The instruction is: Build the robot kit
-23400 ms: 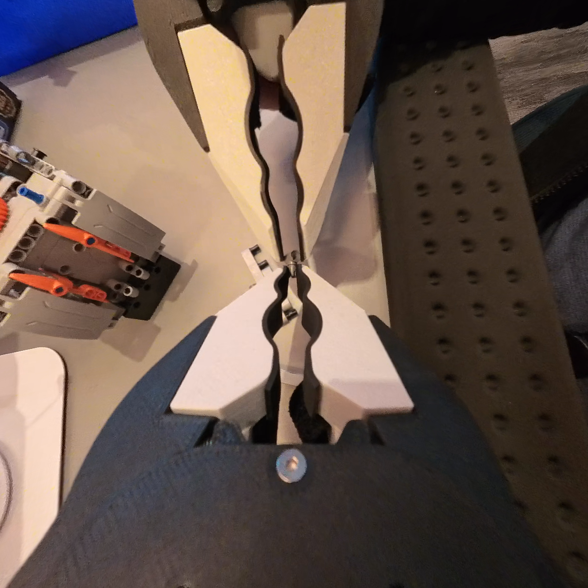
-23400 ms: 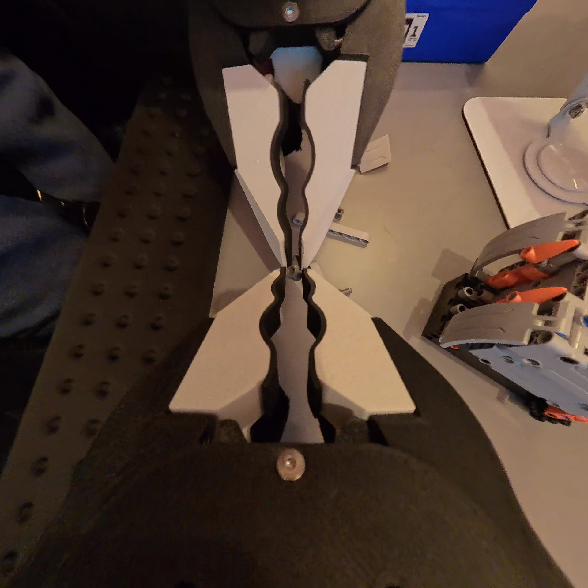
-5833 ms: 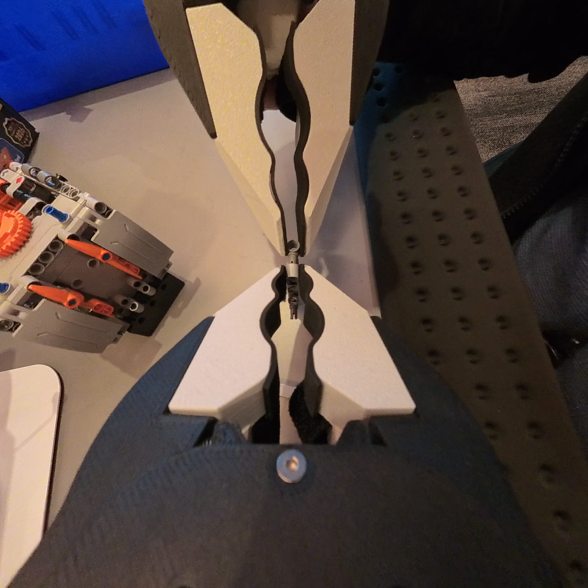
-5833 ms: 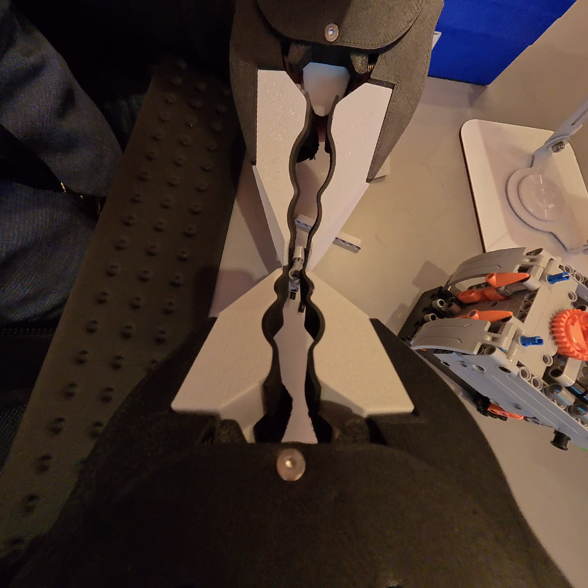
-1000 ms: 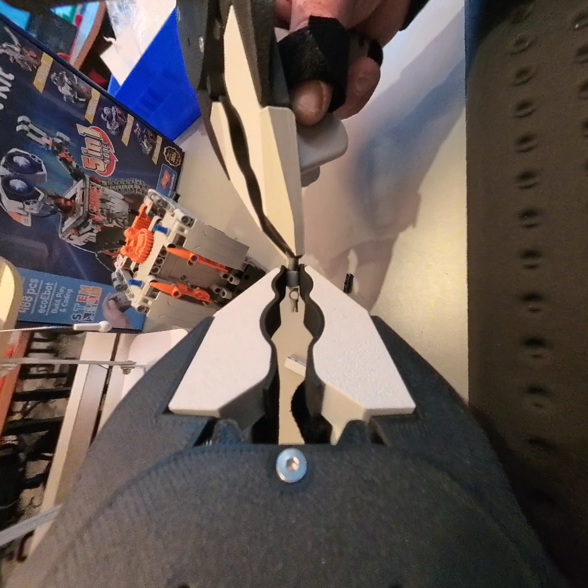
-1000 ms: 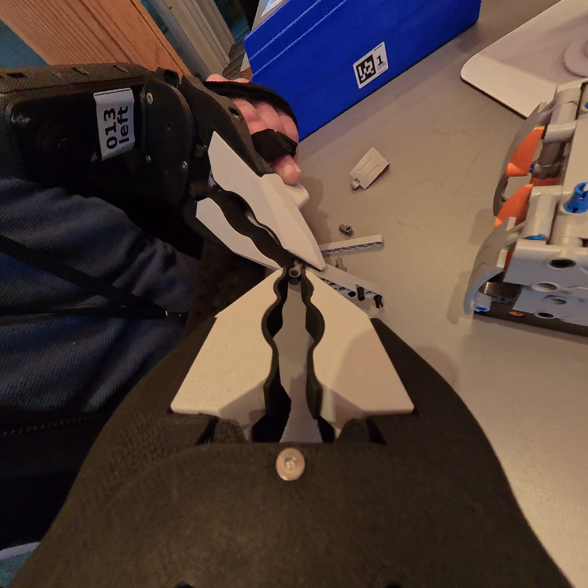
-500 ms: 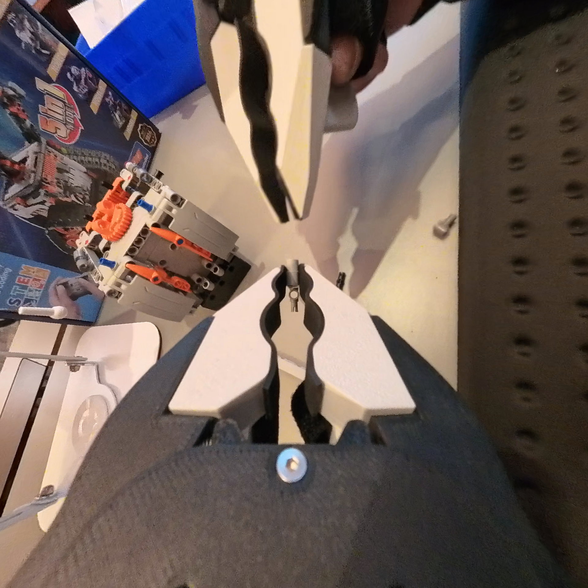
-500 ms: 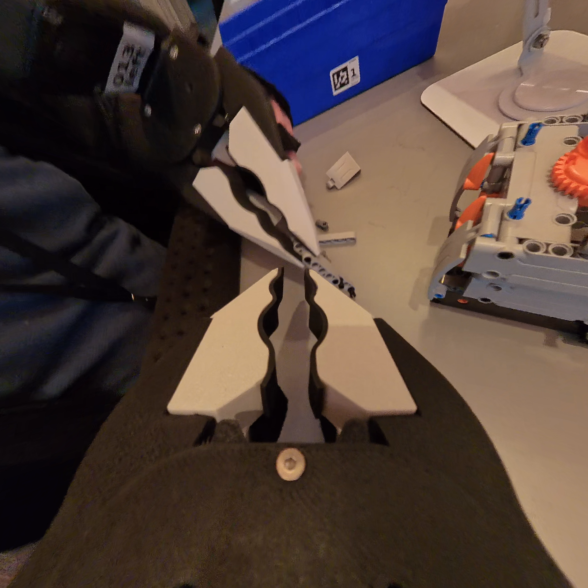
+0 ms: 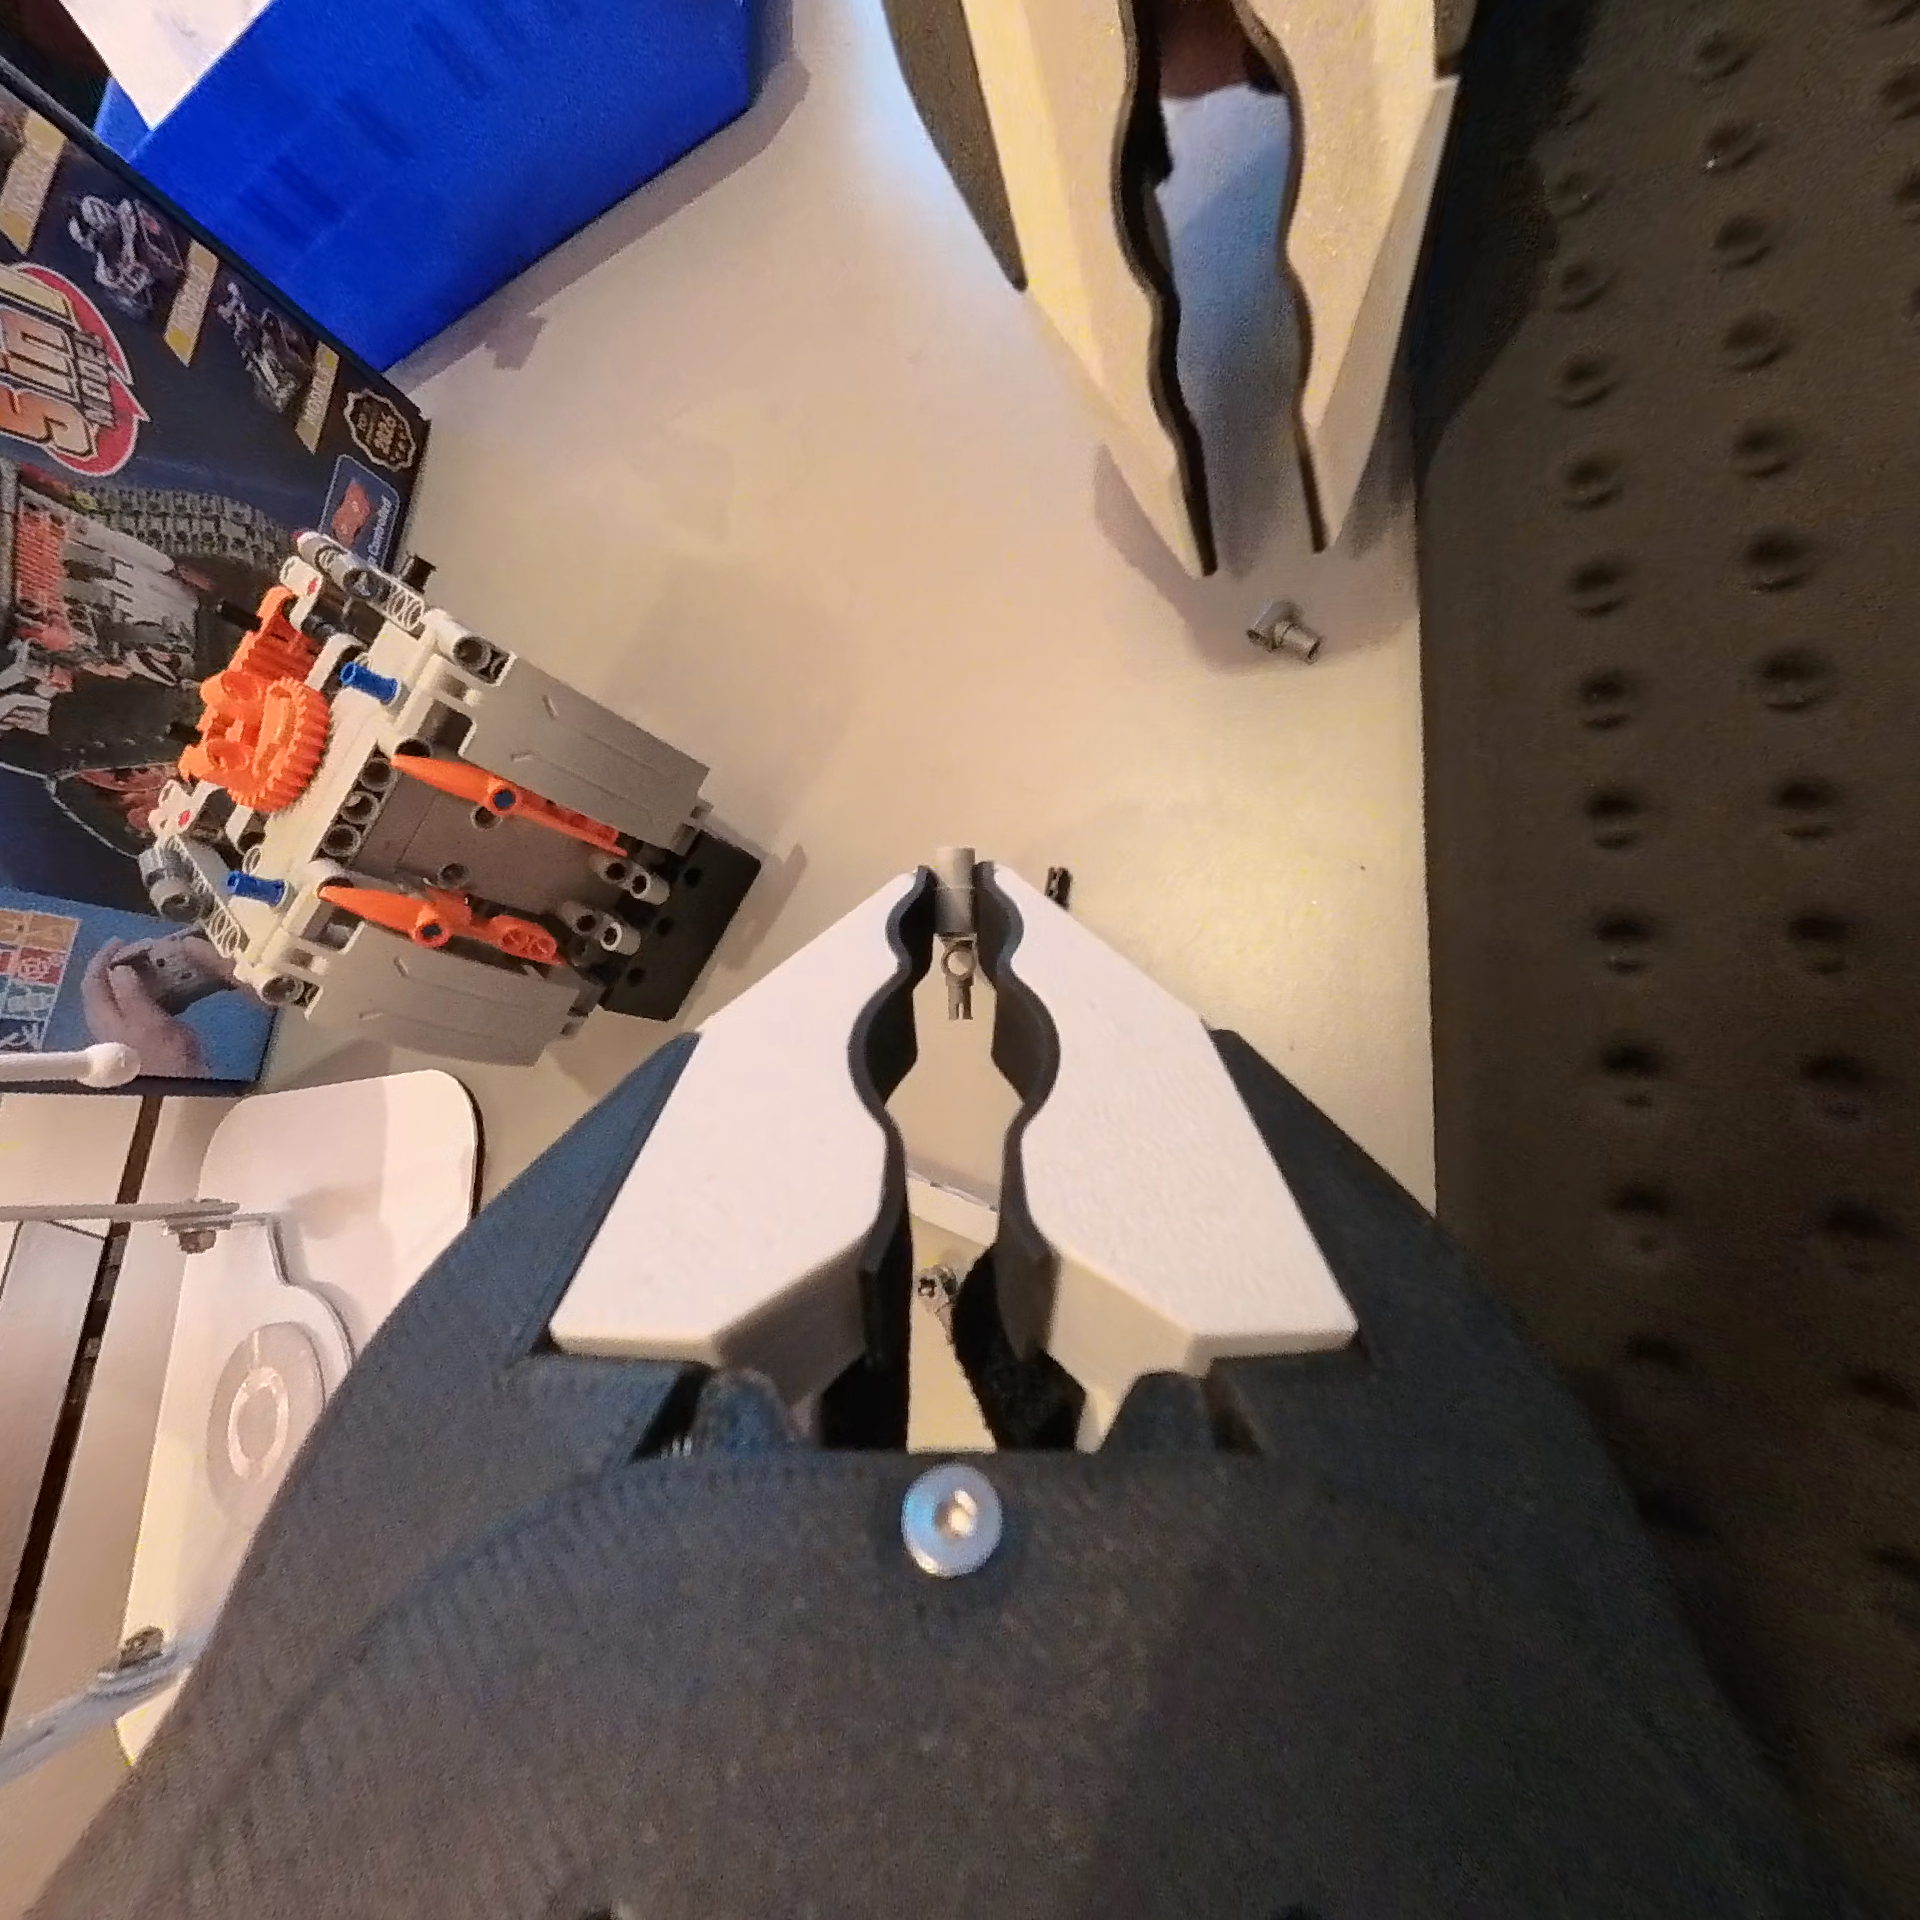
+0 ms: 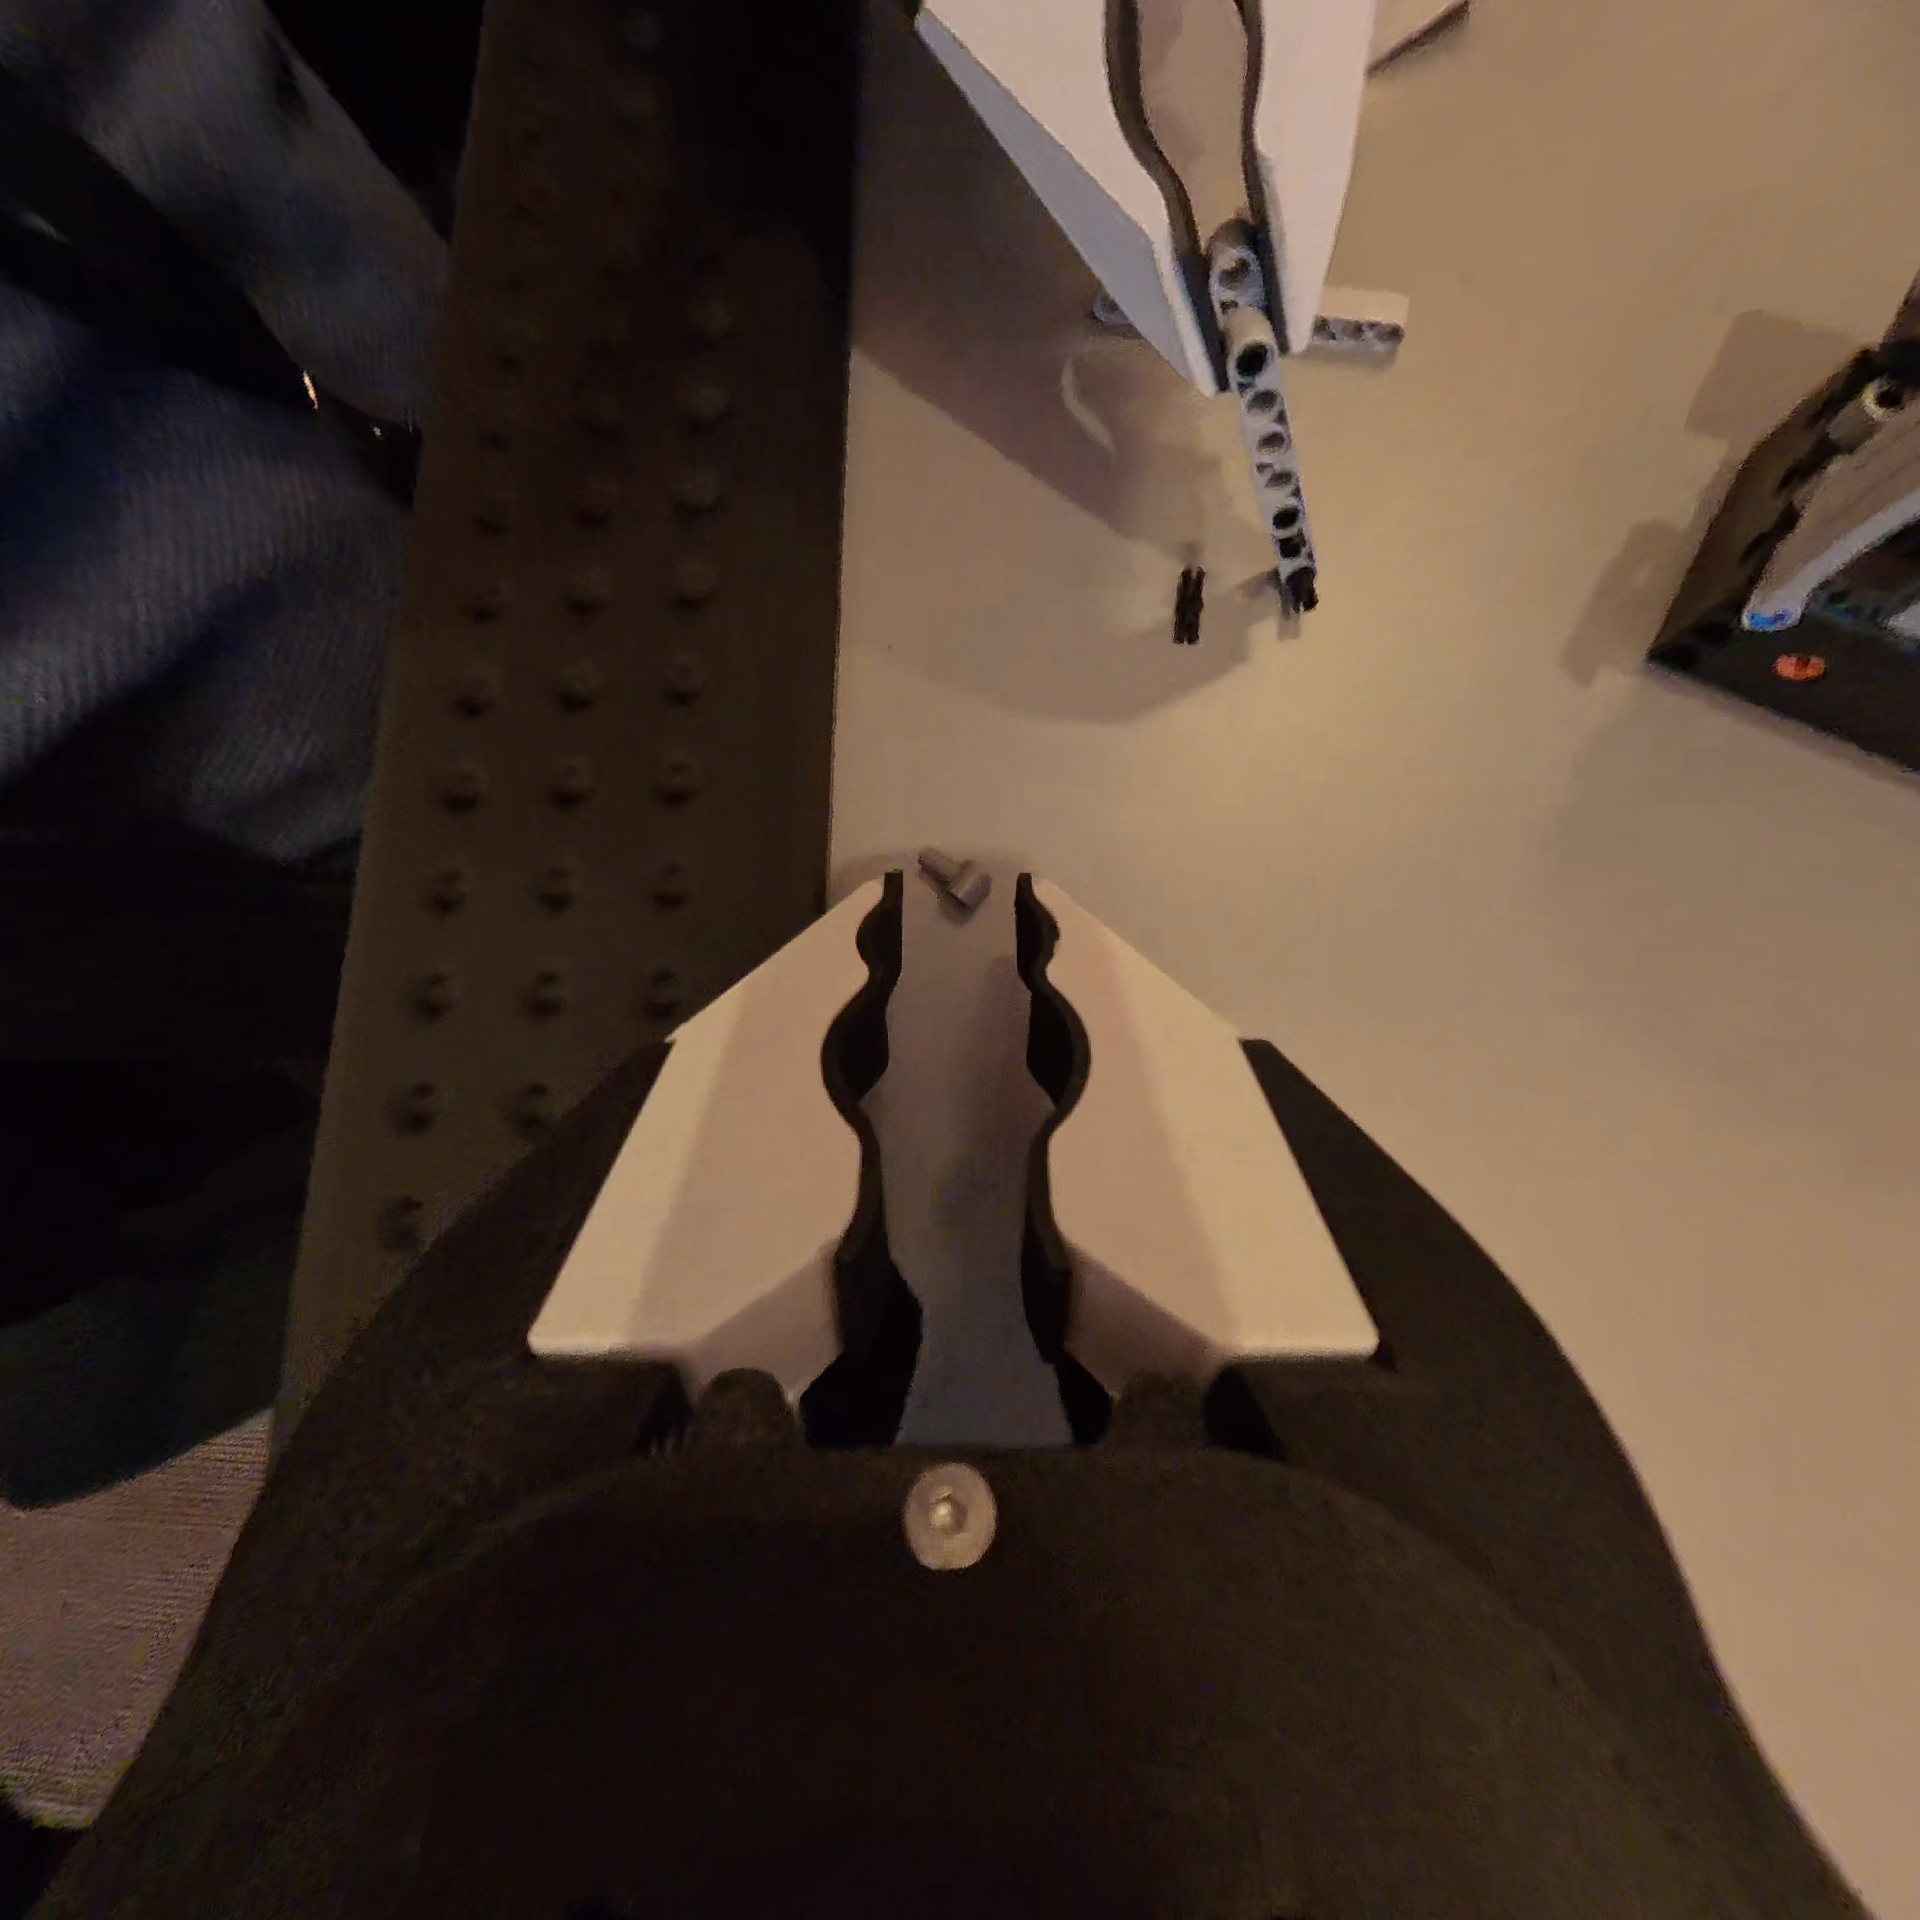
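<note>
Though beside grey pin (image 10: 956, 878), studded mat (image 10: 623, 520)

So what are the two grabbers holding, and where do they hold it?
The left gripper pinches a thin grey beam with holes at one end. The right gripper is open and empty; a small grey peg lies between its tips.

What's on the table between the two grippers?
Right wrist view: a black pin lies between the open right gripper and the left gripper holding a grey beam; a grey peg sits at the right one's tips.
</note>
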{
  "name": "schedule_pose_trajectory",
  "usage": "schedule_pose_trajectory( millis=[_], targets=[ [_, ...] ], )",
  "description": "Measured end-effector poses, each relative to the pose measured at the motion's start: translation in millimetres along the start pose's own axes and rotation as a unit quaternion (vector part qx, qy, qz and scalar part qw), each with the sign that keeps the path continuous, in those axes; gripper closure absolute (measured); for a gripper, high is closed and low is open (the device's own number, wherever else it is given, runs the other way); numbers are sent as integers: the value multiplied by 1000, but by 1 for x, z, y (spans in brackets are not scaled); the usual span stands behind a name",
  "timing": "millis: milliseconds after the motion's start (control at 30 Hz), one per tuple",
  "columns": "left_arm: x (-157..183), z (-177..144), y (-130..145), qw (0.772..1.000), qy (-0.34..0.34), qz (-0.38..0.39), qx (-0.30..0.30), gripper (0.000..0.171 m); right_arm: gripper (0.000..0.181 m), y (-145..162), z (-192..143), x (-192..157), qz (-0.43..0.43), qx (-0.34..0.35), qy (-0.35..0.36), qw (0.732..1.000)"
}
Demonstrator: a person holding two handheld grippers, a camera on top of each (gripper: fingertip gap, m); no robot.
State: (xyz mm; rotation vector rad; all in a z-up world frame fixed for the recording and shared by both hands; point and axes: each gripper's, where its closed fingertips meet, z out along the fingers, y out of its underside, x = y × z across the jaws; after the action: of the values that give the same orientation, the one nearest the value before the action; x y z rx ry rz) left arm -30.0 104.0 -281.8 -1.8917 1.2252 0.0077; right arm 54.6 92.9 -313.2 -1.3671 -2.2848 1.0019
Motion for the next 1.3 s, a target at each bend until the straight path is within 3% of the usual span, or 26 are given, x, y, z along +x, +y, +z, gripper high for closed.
schedule_pose_trajectory(
  millis=[200, 467, 633, 733, 933, 1300],
  targets=[
    [2, 1, -2, 1000, 0, 13, 0, 167, 165, 8, 13, 3, -68, -41, -25, 997],
    [3, 1, -2, 1000, 3, 12, 3, 167, 172, 6, 17, -2, -90, -22, -64, 994],
    [2, 1, -2, 1000, 3, 11, 4, 167, 173, 6, 17, -5, -61, -31, -68, 995],
    [2, 1, -2, 1000, 3, 11, 3, 166, 162, 5, 17, -5, -42, -34, -62, 997],
    [3, 1, -2, 1000, 5, 11, 4, 167, 165, 5, 15, -5, -99, -28, -58, 993],
    [3, 1, -3, 1000, 7, 14, 4, 167, 174, 5, 20, -7, -159, -47, -130, 978]
  ],
)
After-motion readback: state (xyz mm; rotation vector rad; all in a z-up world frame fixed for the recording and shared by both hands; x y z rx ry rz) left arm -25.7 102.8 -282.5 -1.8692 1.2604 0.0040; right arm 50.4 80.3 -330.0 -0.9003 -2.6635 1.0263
